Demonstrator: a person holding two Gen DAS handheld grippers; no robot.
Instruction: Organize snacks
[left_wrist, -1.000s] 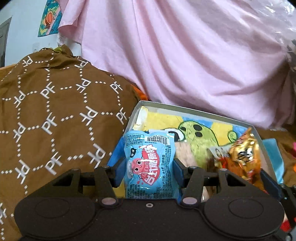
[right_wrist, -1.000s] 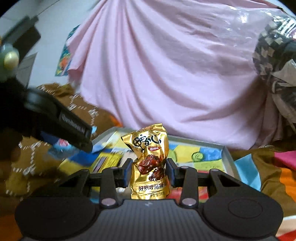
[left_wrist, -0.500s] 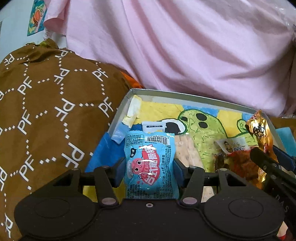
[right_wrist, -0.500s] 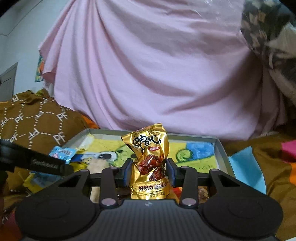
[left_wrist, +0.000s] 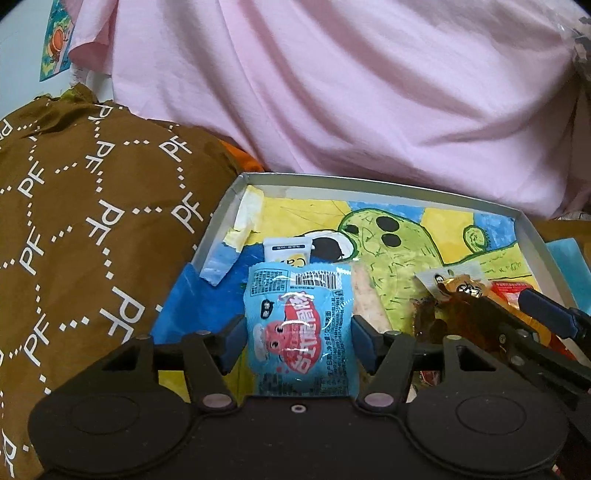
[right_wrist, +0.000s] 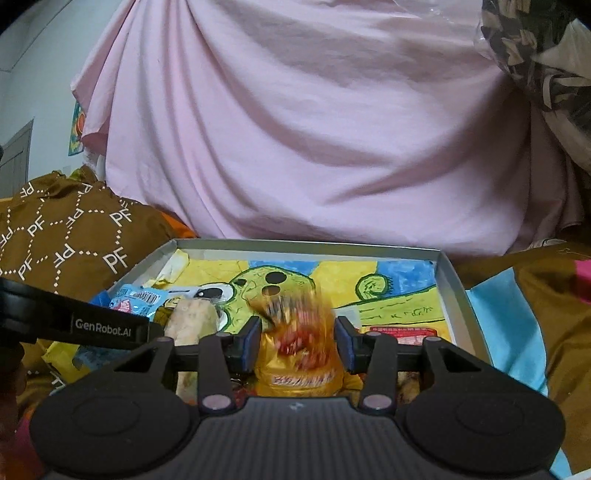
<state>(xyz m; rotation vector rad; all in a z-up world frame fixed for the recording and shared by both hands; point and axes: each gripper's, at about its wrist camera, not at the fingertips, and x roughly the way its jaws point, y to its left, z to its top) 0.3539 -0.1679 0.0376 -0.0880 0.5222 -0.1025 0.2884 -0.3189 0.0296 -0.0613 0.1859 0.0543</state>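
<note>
My left gripper (left_wrist: 298, 334) is shut on a light blue snack packet (left_wrist: 301, 328) and holds it over the near left part of a grey tray (left_wrist: 369, 183) lined with a cactus drawing. My right gripper (right_wrist: 298, 341) has its jaws spread wider than the gold snack packet (right_wrist: 297, 339), which is motion-blurred and dropping between them over the tray (right_wrist: 448, 275). The gold packet (left_wrist: 460, 291) and the right gripper also show at the right of the left wrist view. The blue packet (right_wrist: 135, 301) shows at the left of the right wrist view.
A white sachet (left_wrist: 287, 249), a red packet (left_wrist: 511, 287) and a beige wrapped bar (right_wrist: 192, 319) lie in the tray. A brown patterned cloth mound (left_wrist: 85, 236) rises to the left. Pink fabric (left_wrist: 332, 85) hangs behind the tray.
Both grippers moved forward and lower over the tray. The right gripper's jaws opened and the gold packet is slipping down out of them. The left gripper still holds the blue packet.
</note>
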